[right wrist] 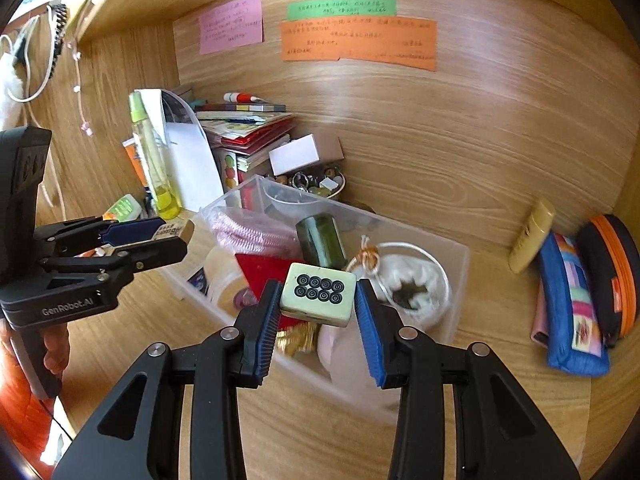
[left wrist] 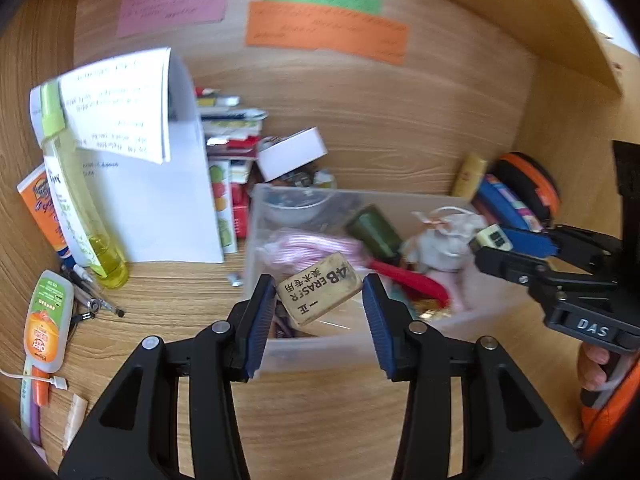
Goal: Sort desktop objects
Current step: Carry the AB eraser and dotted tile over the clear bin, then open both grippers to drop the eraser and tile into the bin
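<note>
Eraser (left wrist: 319, 289) pinched in left gripper (left wrist: 319, 300), tile (right wrist: 318, 294) in right gripper (right wrist: 318, 304), over seemingly wooden desk (left wrist: 320, 408).

the left gripper (left wrist: 319, 304) has black arms and dark blue ribbed pads; the eraser (left wrist: 318, 295) between them is dull yellowed cream with black print. the right gripper (right wrist: 317, 304) is black with brighter blue pads, and its mahjong tile (right wrist: 319, 293) is pale green-cream with eight black ringed circles. the storage box (right wrist: 456, 280) is clear plastic, holding a pink-and-white striped cord (right wrist: 252, 232) and a dark green bottle (right wrist: 322, 240). on the far wood-grain wall hang a pink note (right wrist: 231, 24), a green note (right wrist: 342, 7) and an orange note (right wrist: 358, 44). at the right lies a blue pouch (right wrist: 568, 312) with multicoloured stripes.
</note>
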{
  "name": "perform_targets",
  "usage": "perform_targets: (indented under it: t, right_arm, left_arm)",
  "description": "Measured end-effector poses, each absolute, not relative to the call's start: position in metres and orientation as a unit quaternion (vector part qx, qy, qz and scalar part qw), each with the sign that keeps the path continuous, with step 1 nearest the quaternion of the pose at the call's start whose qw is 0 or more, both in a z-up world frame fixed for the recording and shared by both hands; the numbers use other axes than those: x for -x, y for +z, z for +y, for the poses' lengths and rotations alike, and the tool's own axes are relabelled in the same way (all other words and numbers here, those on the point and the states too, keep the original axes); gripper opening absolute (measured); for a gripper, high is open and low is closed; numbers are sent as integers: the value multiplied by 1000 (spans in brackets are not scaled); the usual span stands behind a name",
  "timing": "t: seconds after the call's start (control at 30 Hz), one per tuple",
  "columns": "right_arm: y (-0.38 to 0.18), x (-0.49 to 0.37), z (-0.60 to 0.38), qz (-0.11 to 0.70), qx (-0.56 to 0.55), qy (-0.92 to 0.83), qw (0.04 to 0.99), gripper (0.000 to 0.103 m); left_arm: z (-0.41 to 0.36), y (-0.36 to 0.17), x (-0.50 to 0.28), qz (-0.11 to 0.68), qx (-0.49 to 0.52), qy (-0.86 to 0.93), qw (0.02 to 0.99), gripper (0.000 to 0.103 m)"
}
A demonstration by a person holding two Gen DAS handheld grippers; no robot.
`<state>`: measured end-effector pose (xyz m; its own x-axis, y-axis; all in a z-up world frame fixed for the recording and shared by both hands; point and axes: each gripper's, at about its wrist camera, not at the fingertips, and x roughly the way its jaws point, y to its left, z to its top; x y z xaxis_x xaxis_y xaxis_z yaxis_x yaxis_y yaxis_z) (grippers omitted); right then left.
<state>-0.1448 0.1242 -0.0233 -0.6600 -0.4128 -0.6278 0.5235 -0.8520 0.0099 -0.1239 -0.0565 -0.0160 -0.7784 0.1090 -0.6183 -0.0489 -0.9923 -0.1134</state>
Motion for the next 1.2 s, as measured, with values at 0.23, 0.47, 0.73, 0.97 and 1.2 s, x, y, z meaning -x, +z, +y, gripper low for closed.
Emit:
perform_targets:
  t: [0.23,0.47,0.73,0.97,1.2]
  right_arm:
    - [-45,161,104,91,-346,-900,251,34]
    - [-54,165,99,100,-354,-896,249,34]
    - [-51,164,95,110,-348,-898,244,42]
    - [-38,154,101,105,-327,-909,235,67]
    - [-26,138,110,108,-311,-920,214,82]
  left_arm:
    - [-64,-26,134,-43,323,945,23,44]
    - [-62,-28,134,-27,318,948,17,50]
    - [-66,-26,131,-44,317,947,35,57]
    - [-66,-21,123,-49,311,948,38,74]
    - [-59,-15,106,-32,295,954,32,93]
